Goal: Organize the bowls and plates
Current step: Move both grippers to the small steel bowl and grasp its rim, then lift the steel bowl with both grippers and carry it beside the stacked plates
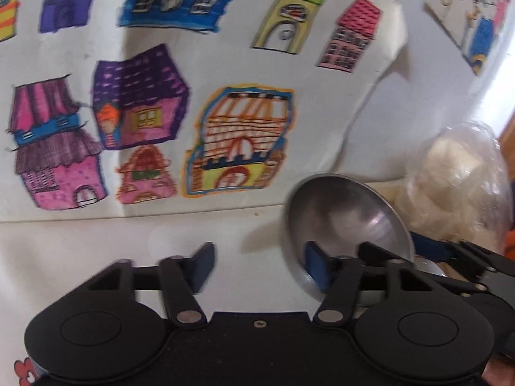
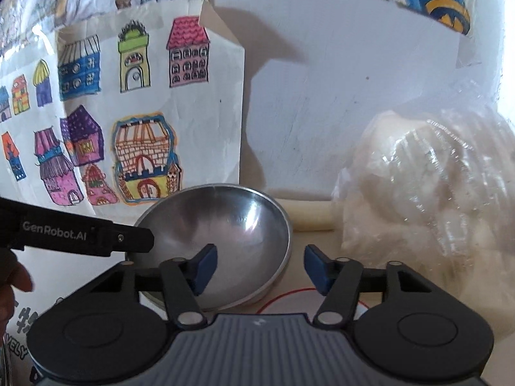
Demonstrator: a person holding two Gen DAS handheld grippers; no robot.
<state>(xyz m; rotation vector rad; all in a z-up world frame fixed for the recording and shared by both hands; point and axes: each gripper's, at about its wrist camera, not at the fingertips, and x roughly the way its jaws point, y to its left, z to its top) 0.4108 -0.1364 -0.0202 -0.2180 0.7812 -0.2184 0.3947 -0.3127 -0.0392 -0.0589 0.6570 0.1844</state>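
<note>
A steel bowl (image 1: 347,222) (image 2: 219,228) sits on the white tabletop against the wall. My left gripper (image 1: 259,267) straddles the bowl's left rim, with its right blue pad (image 1: 315,267) inside the bowl and its left pad out over the table. My right gripper (image 2: 260,267) straddles the right rim, with its left pad (image 2: 206,267) inside and its right pad outside. A gap shows between pads and rim on both, so neither grips. The right gripper's fingers (image 1: 450,251) show past the bowl in the left wrist view. The left gripper's arm (image 2: 87,234) crosses the left of the right wrist view.
A crinkled plastic bag (image 2: 428,186) with whitish contents stands just right of the bowl. A paper with drawn coloured houses (image 1: 145,112) hangs on the wall behind. A cream roll (image 2: 309,215) lies at the wall's foot. A hand (image 2: 13,276) shows at the left edge.
</note>
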